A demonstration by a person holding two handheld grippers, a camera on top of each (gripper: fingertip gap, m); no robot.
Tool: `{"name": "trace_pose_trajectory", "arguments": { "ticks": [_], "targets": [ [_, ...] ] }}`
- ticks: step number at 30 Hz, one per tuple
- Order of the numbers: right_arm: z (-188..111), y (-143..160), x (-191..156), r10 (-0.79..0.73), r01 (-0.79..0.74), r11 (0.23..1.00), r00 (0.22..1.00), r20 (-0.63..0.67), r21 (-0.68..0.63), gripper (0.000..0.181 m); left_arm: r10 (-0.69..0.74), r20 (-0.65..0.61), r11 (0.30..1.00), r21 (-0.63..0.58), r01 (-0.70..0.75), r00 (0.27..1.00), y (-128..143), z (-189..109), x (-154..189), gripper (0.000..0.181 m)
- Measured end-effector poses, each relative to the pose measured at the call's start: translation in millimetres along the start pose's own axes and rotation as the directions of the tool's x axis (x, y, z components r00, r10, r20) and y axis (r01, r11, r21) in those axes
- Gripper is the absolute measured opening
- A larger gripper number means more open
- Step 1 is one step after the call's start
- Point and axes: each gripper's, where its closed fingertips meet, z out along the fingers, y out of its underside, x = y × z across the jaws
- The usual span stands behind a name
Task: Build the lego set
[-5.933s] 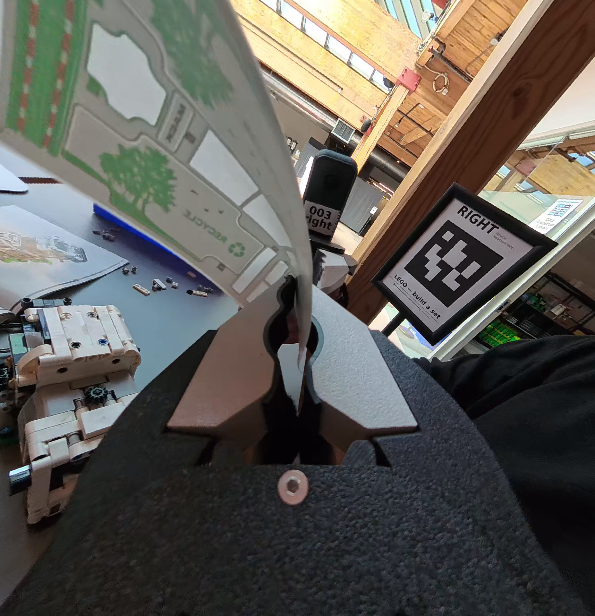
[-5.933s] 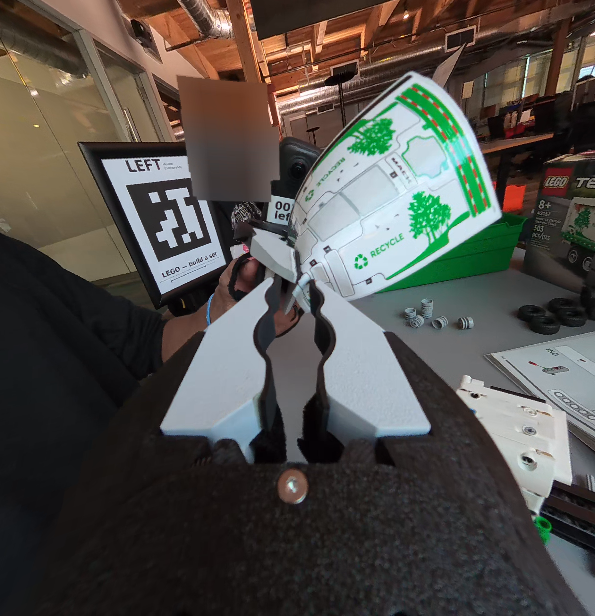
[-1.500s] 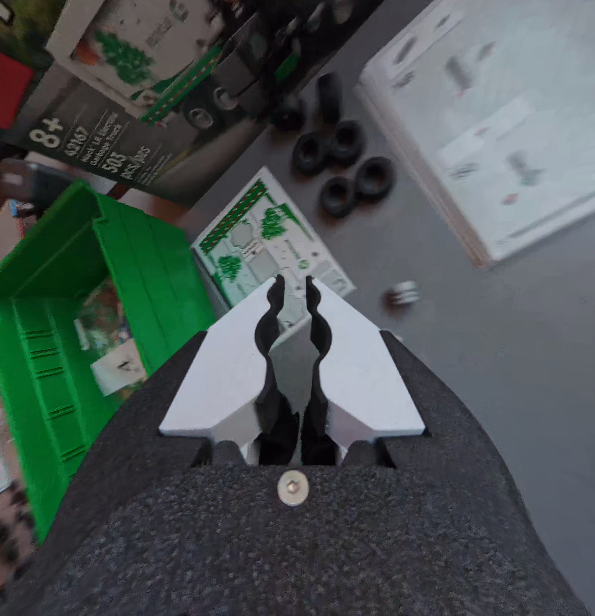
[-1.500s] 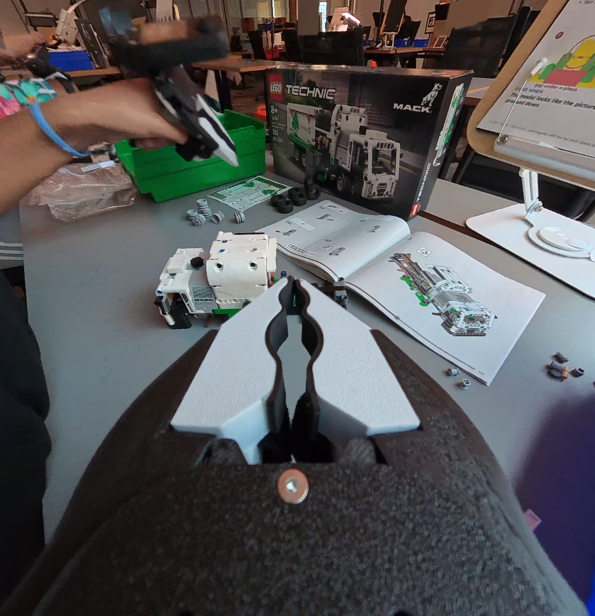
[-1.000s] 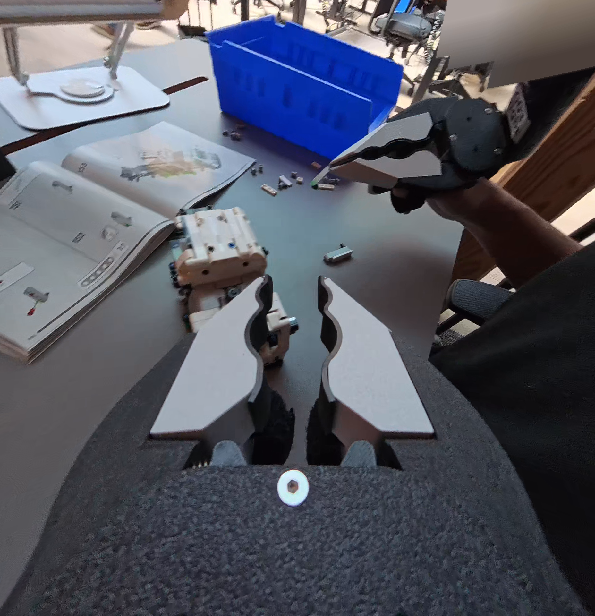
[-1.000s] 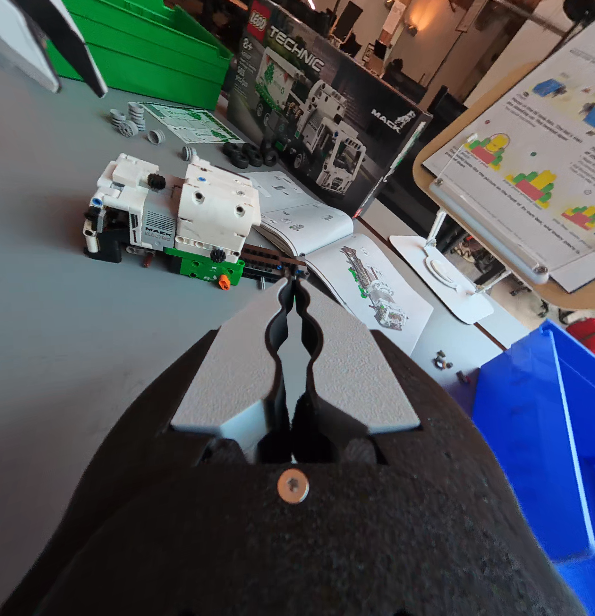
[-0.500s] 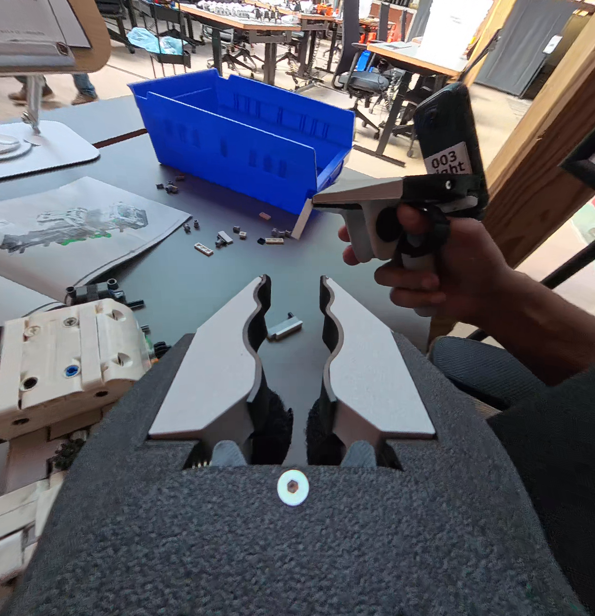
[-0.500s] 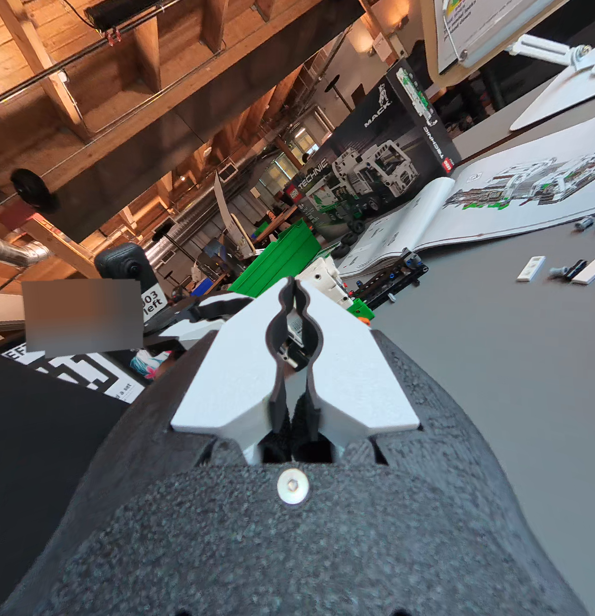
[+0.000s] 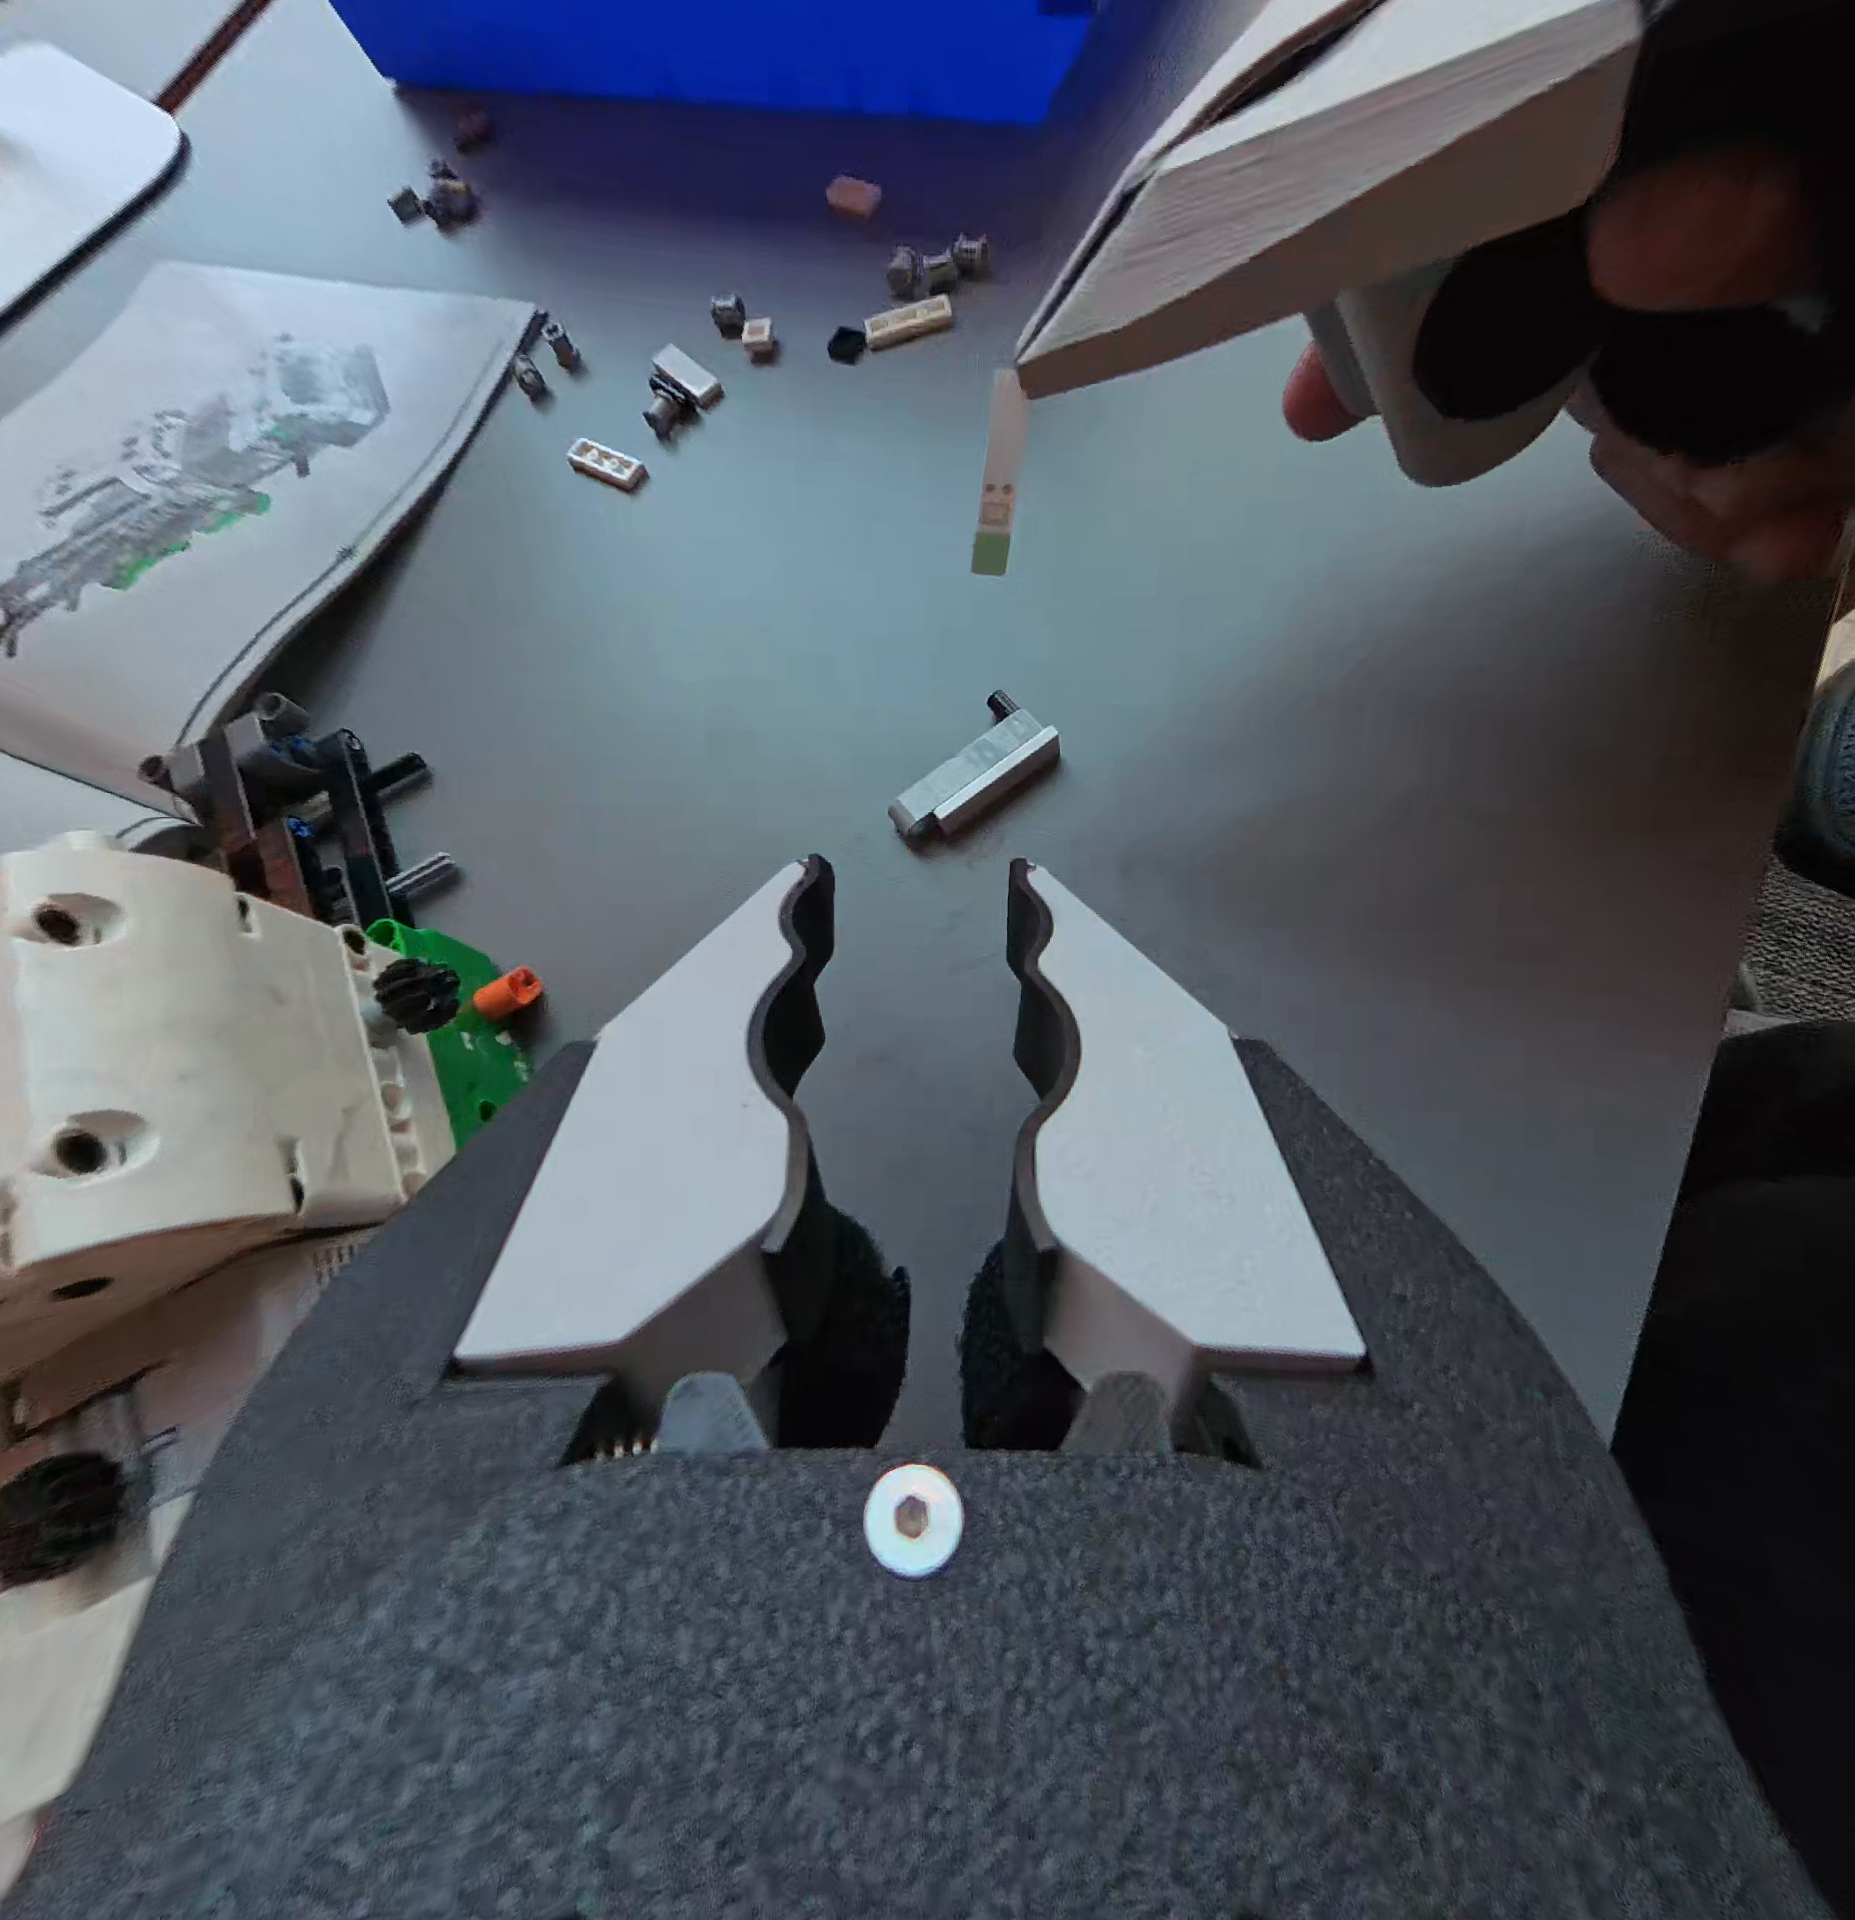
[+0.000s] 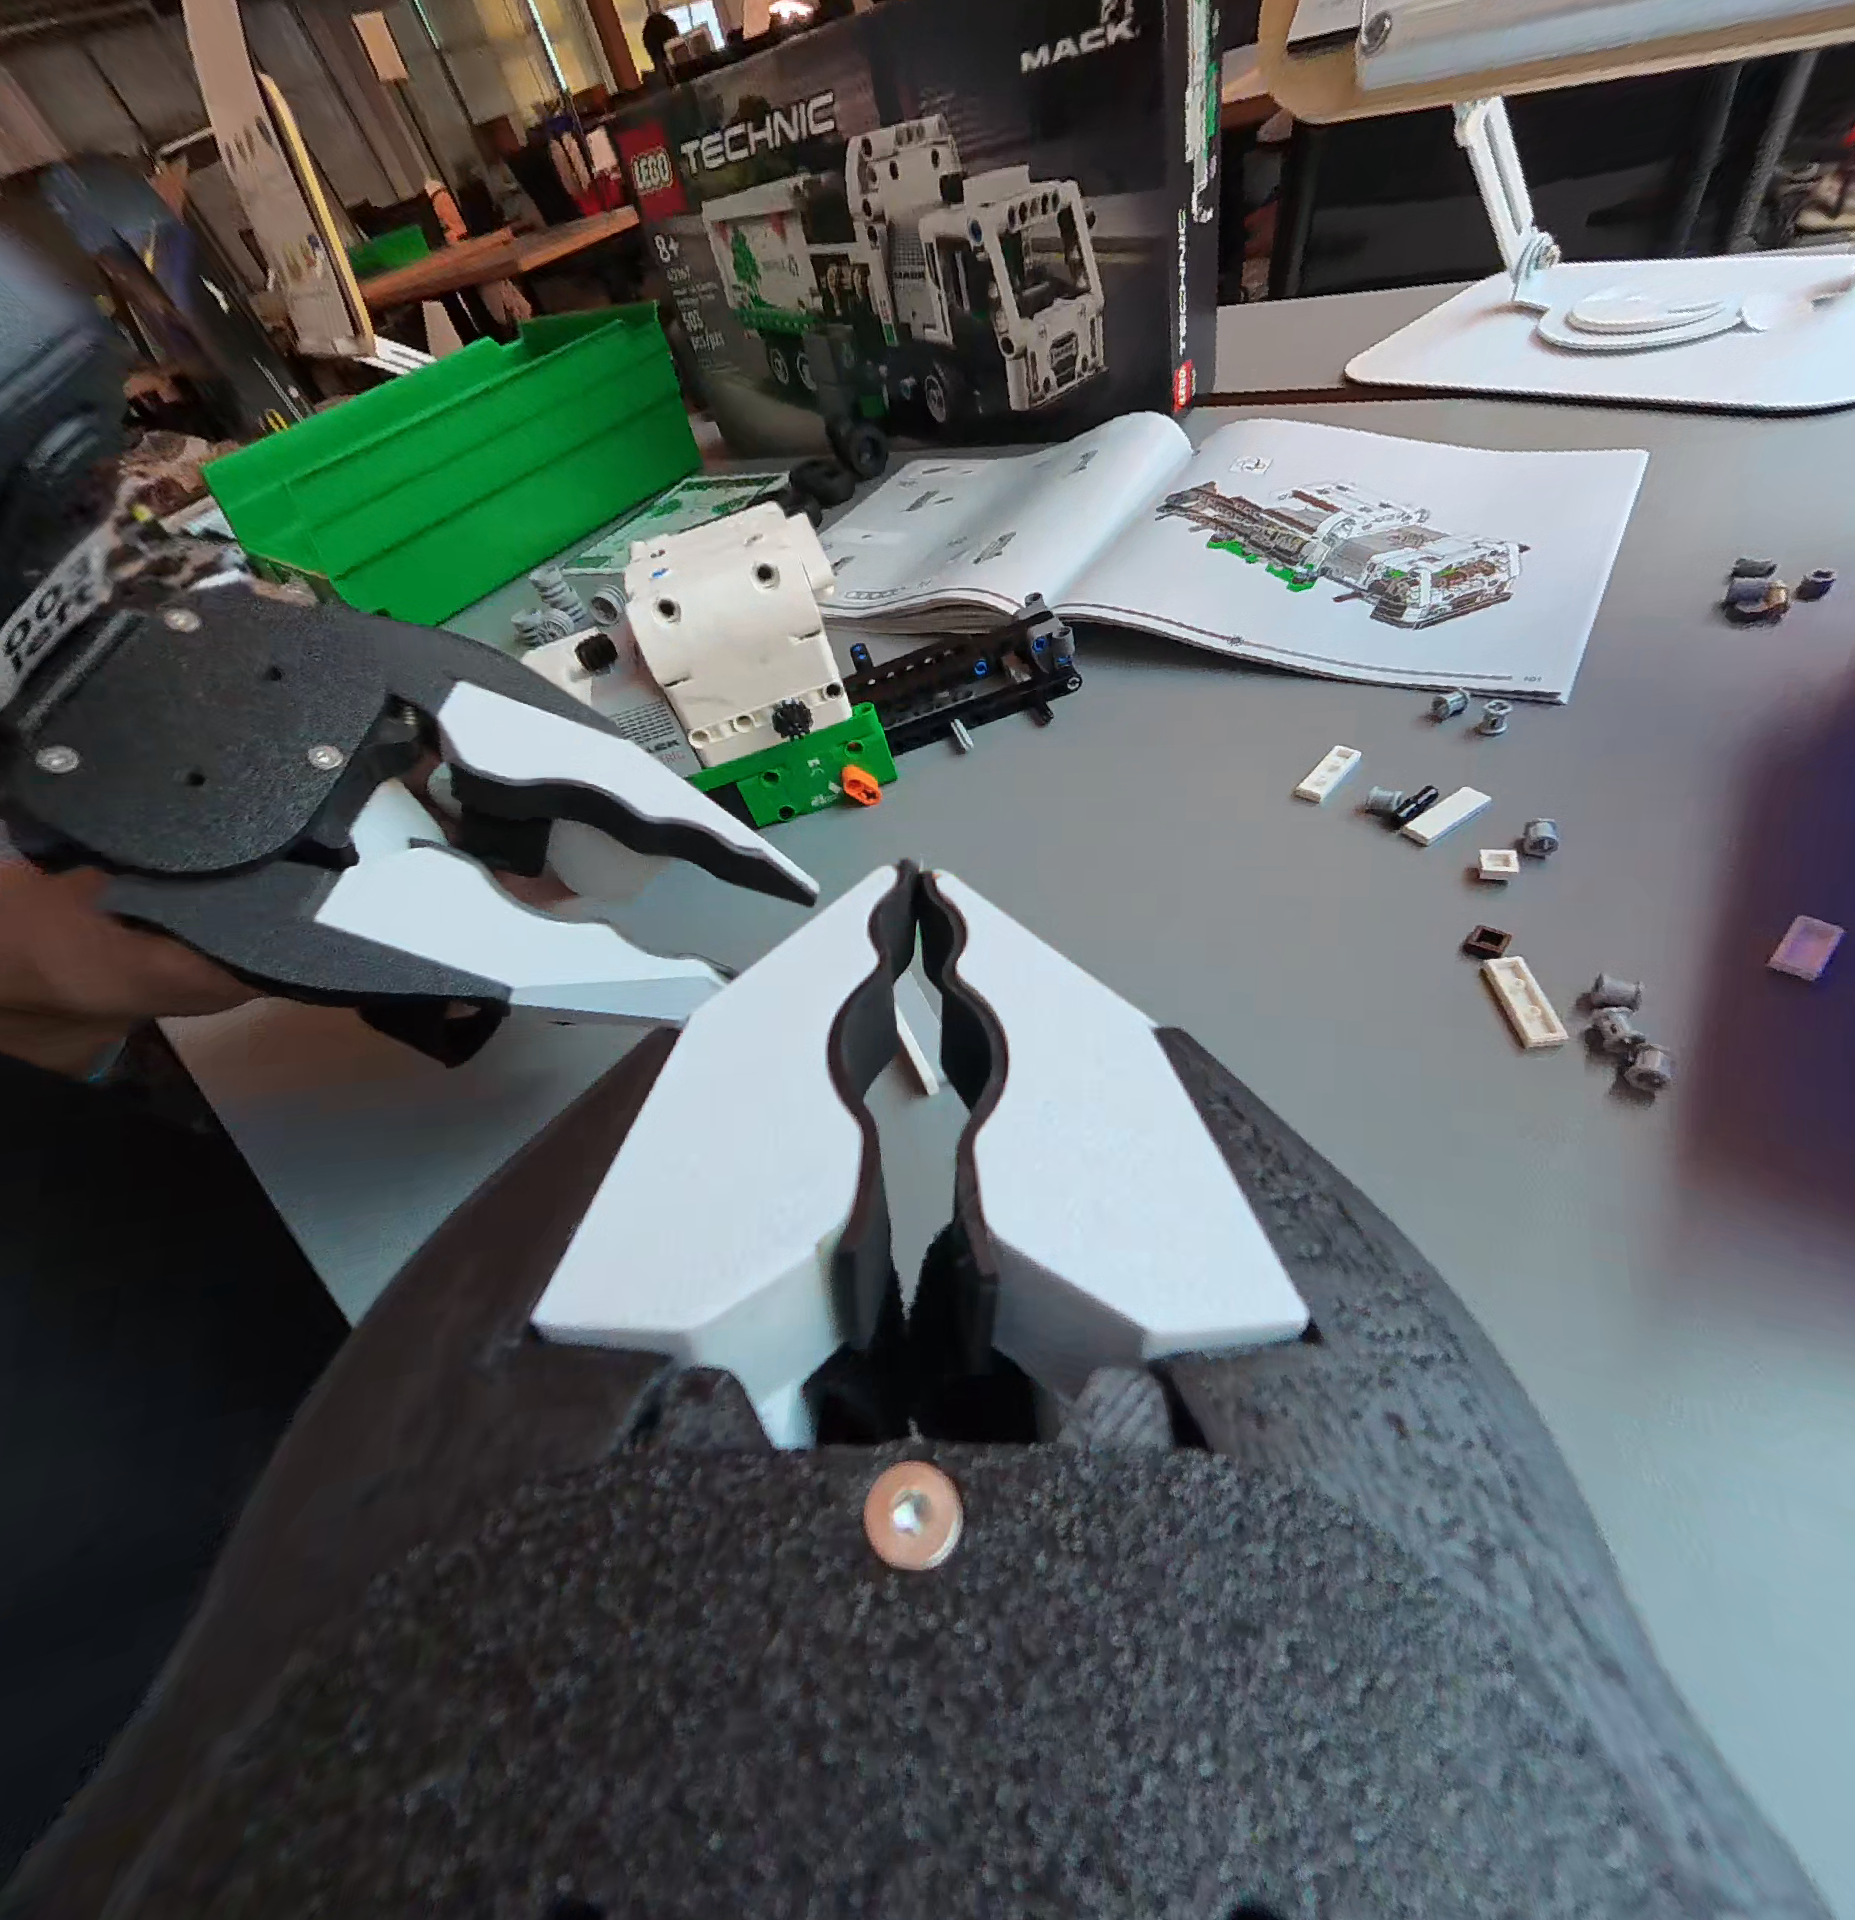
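Black textured claw (image 9: 918, 883) bodies — white wavy-edged fingers (image 10: 777, 1122), silver screws

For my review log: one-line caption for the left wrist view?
Open left gripper above a grey piece; right gripper holds a sticker strip.

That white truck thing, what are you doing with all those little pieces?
A person is building a Lego truck with a gripper in each hand. The right gripper is shut on a thin sticker strip, held above the grey table. The left gripper is open and empty, aimed at a small grey piece lying on the table. The half-built truck sits beside the open instruction booklet, with loose bits scattered nearby.
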Motion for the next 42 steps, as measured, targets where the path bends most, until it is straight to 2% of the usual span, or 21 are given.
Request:
{"name": "trace_pose_trajectory", "arguments": {
  "ticks": [3,9,16,23,29,34,38,42],
  "targets": [
    [0,0,-1,0.001,-0.002,0.999,1.000,0.020,0.033,0.000,-0.023,-0.049,1.000,-0.022,0.022,0.999,1,11,1,0.033],
    [-9,-5,-4,0.034,-0.043,0.995,0.996,0.087,0.095,0.000,0.058,-0.040,0.995,-0.073,-0.061,0.998,-2,25,-5,0.033],
    [-14,-7,-7,0.043,-0.059,0.991,0.990,0.135,0.120,0.000,-0.099,-0.162,0.987,-0.144,0.076,0.982,3,30,8,0.030],
    [-23,-15,1,0.123,-0.154,0.972,0.977,0.174,0.178,0.000,-0.124,-0.242,0.985,-0.143,0.091,0.962,3,22,37,0.028],
    [-25,-15,-1,0.121,-0.155,0.971,0.975,0.185,0.184,0.000,-0.073,-0.198,0.996,-0.065,0.061,0.978,-1,13,24,0.027],
    [-26,-17,-1,0.126,-0.164,0.968,0.973,0.196,0.192,0.000,-0.091,-0.223,0.993,-0.100,0.070,0.971,3,25,27,0.027],
    [-26,-16,-3,0.119,-0.157,0.970,0.973,0.198,0.188,0.000,-0.097,-0.224,0.994,-0.072,0.082,0.970,0,30,28,0.007],
    [-25,-16,-5,0.090,-0.126,0.973,0.979,0.184,0.191,0.000,-0.181,-0.224,0.983,-0.082,0.167,0.958,-2,27,26,0.006]
  ]
}}
